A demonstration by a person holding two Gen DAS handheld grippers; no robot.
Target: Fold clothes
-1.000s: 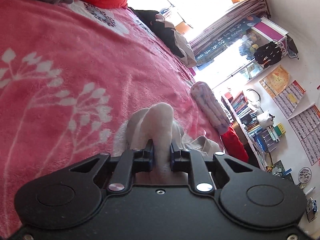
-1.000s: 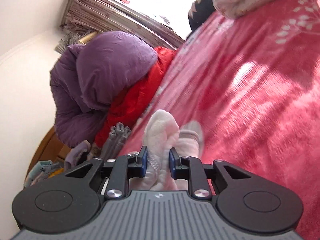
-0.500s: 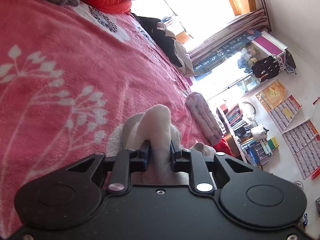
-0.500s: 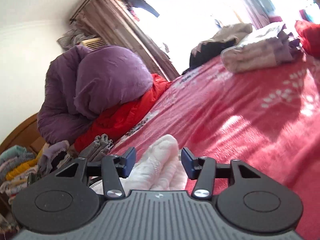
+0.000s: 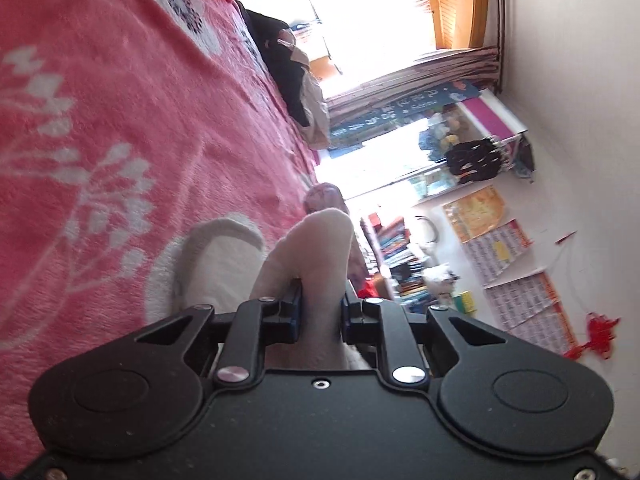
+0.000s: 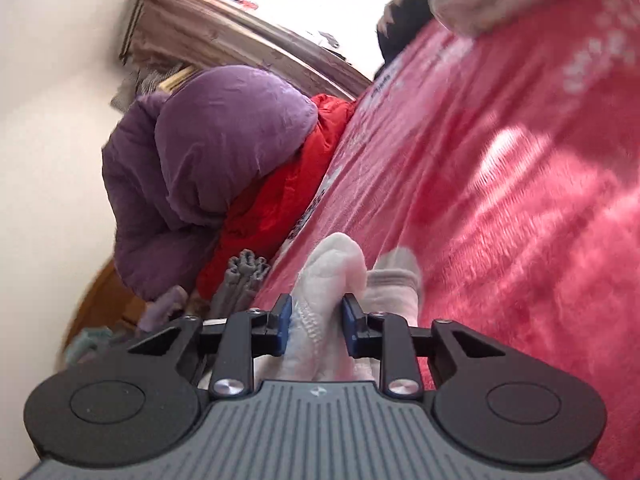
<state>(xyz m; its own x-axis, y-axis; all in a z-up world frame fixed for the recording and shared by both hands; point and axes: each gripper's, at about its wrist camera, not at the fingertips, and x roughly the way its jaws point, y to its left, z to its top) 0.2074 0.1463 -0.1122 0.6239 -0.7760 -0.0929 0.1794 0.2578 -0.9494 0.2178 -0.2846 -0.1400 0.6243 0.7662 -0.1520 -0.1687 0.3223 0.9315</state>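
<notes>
A pale pink-white garment point(image 5: 316, 248) lies bunched on the pink floral blanket point(image 5: 120, 120). My left gripper point(image 5: 320, 312) is shut on a fold of it, which sticks up between the fingers. In the right wrist view my right gripper point(image 6: 316, 320) is shut on a knitted white fold of the garment point(image 6: 332, 264), with a ribbed cuff point(image 6: 396, 276) just to its right. The rest of the garment is hidden under both grippers.
A purple jacket point(image 6: 216, 152) and a red jacket point(image 6: 280, 200) are piled at the bed's edge with grey folded clothes point(image 6: 240, 276). Dark and pale clothes point(image 5: 288, 76) lie farther along the bed. Bookshelves point(image 5: 400, 252) stand by the wall.
My right gripper was open half a second ago and has closed on the white fold again, tilting as it did. My left gripper has kept its grip and the view has tilted.
</notes>
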